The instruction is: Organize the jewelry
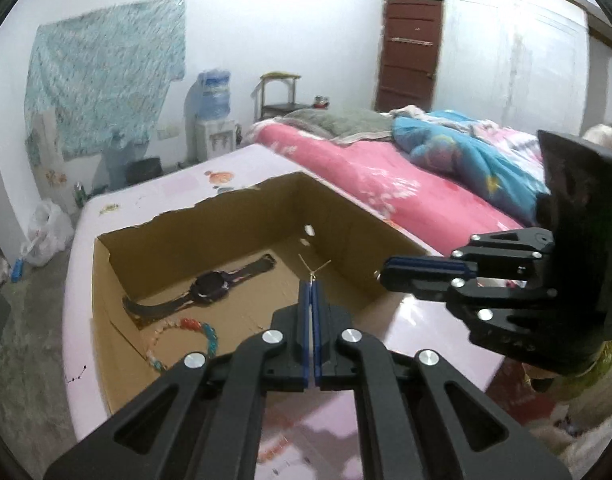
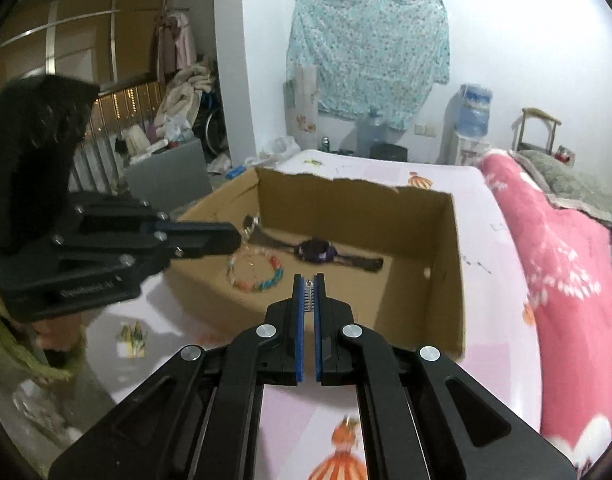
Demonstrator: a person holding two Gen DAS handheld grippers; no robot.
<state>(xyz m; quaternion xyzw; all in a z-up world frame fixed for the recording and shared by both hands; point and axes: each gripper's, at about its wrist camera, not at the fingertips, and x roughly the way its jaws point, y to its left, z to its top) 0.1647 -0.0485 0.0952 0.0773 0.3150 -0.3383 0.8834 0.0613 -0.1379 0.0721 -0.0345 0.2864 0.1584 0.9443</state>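
Two grippers are hovering at the cardboard box (image 2: 446, 264): the left gripper (image 1: 310, 286) is pinching a thin gold piece (image 1: 314, 268), the right gripper (image 2: 309, 280) a small silvery one (image 2: 308, 298). The watch (image 1: 209, 288), lying ten-to-four, and the bead bracelet (image 1: 193, 330) are sitting at ten o'clock of the left fingertips.

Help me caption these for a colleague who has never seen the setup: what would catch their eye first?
An open cardboard box sits on a pink table, with a dark wristwatch and a colourful beaded bracelet on its floor. Just above it, the left gripper and right gripper are both shut, each pinching something small and thin at its tips. Beside the table, a bed with a bright pink cover draws the eye.
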